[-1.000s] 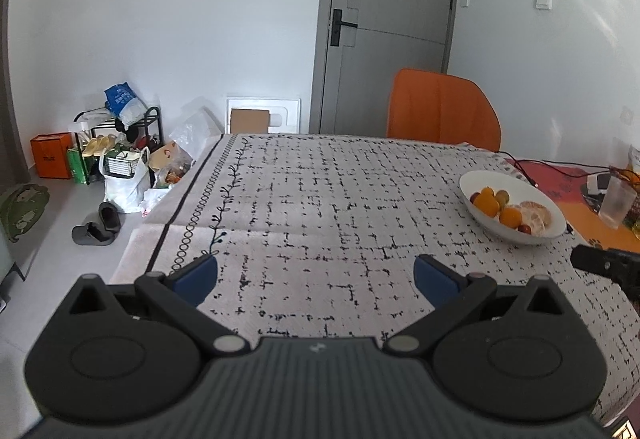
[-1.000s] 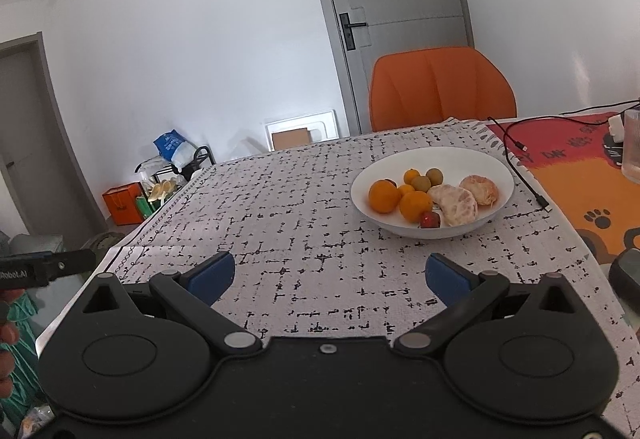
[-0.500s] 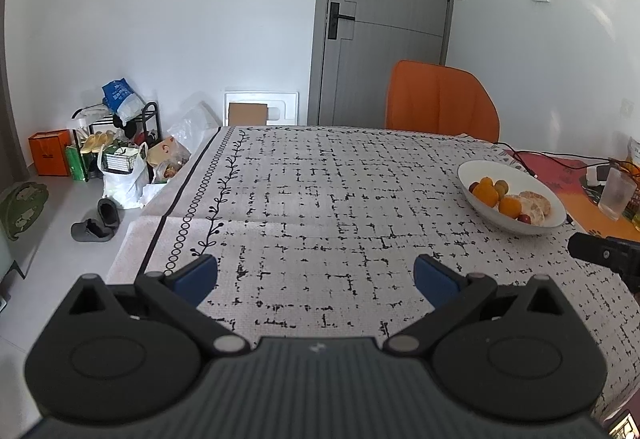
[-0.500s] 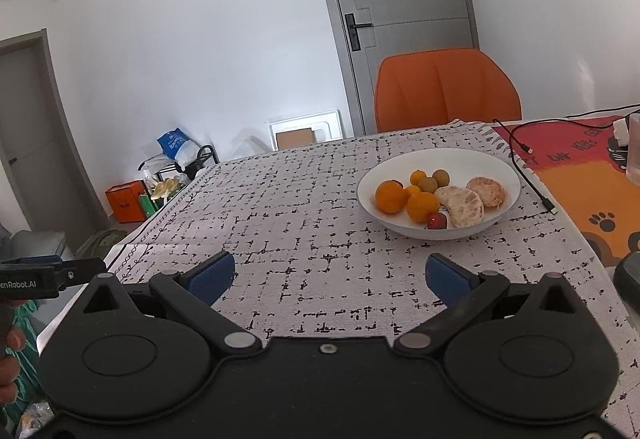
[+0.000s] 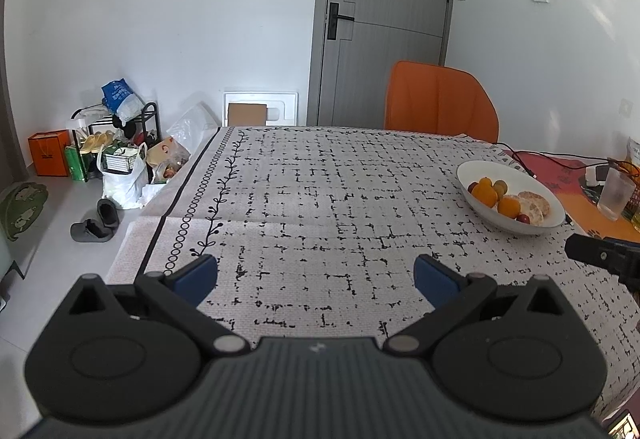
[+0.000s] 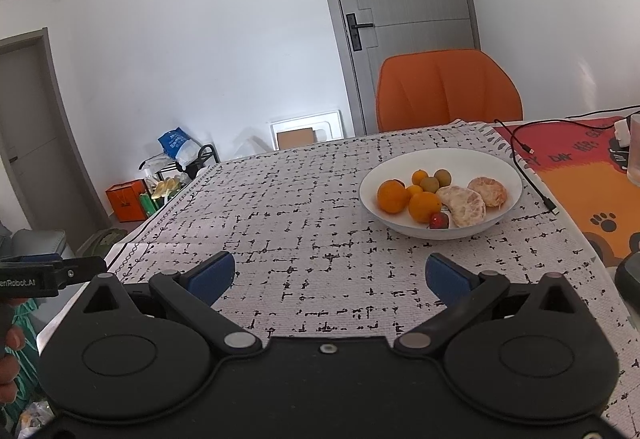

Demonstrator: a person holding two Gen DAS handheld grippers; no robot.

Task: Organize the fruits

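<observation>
Holding: nothing; both grippers hang over the table with their jaws wide apart and only cloth showing between them
Landmark: the white bowl [image 6: 440, 191], sitting on the black-and-white tablecloth [image 6: 304, 223]
Left gripper [image 5: 316, 275]: level, pointing straight across the table; well apart from the bowl [image 5: 510, 195], which sits ahead of it and off to its right; its blue pads [image 5: 196, 275] are spread wide and touch nothing
Right gripper [image 6: 330, 275]: level too, pointing over the cloth; the bowl is ahead and a little to its right, near but not touching; its blue pads [image 6: 444, 277] are spread wide and touch nothing
Other view of the grippers: the tip of the right gripper pokes in at the right edge of the left camera, on the near side of the bowl; the left gripper shows at the left edge of the right camera, far from the bowl, with fingers of a hand [image 6: 12, 343] below it
Fruit: all inside the bowl; two big oranges [image 6: 394, 195], some small orange ones, two small green-brown fruits [image 6: 437, 181], two peeled oranges [image 6: 464, 205] and one small red fruit [image 6: 439, 221] near the front rim
Behind the bowl: an orange chair [image 6: 448, 91] at the far side of the table; a grey door [image 6: 404, 19] behind the chair
Right of the bowl: a black cable [image 6: 532, 175] on a red and orange mat [image 6: 580, 179]
</observation>
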